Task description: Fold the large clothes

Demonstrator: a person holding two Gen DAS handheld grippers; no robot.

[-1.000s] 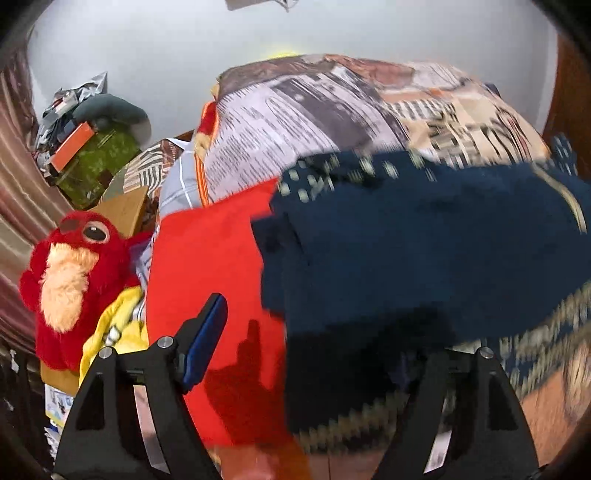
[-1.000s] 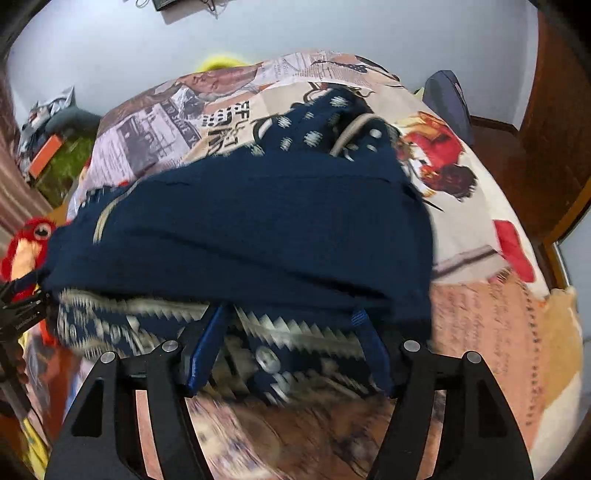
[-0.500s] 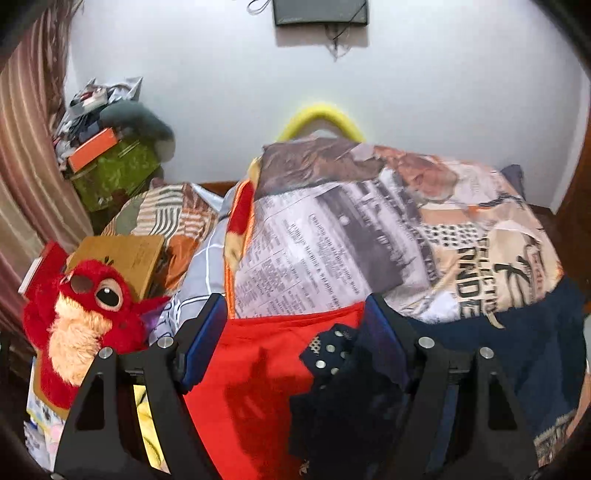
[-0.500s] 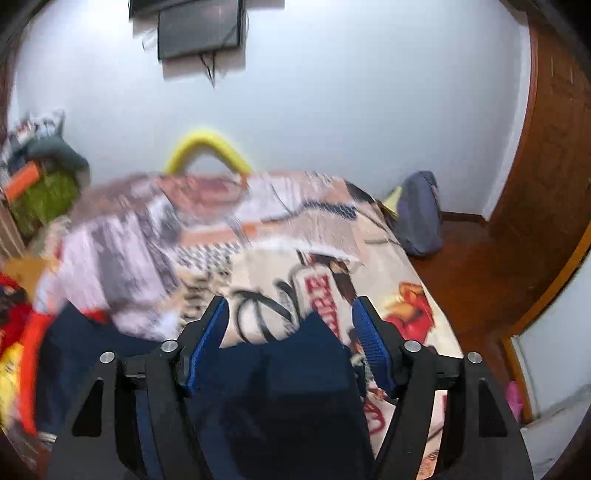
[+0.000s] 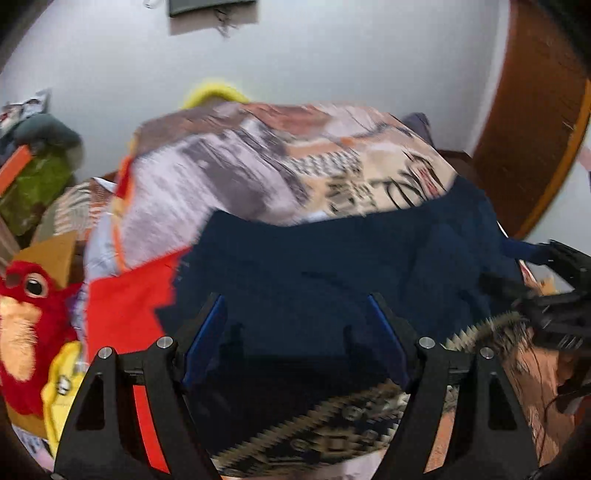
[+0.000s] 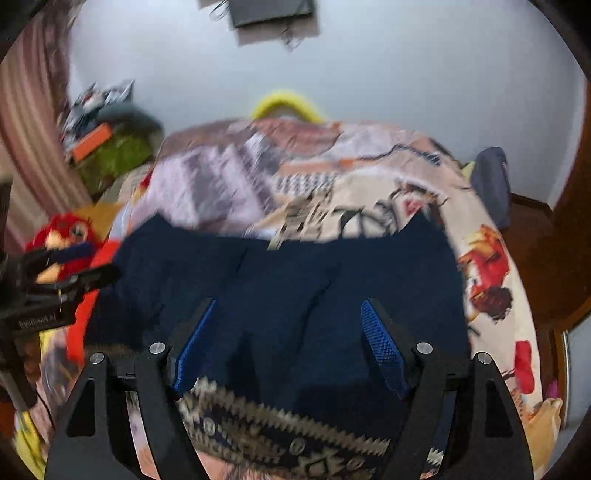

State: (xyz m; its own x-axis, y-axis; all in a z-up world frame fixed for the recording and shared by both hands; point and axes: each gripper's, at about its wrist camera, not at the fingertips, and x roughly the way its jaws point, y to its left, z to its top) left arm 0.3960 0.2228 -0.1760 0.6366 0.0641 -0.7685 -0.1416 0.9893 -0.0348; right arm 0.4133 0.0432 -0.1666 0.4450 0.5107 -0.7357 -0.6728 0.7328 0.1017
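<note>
Right gripper (image 6: 288, 332) jaws spread wide, nothing between the blue pads (image 6: 382, 345), hovering over a navy garment (image 6: 295, 280). Garment lies flat across the bed (image 6: 491, 306), its patterned cream-and-navy border (image 6: 280, 432) nearest the camera. Bed cover has a newspaper and comic print. Left gripper (image 6: 55, 280) at left edge, at the garment's left side; blurred, grip unclear. Red plush toy (image 6: 64, 229) behind it. Yellow arc (image 6: 288, 103) beyond the bed, dark box (image 6: 269, 11) on the wall.
</note>
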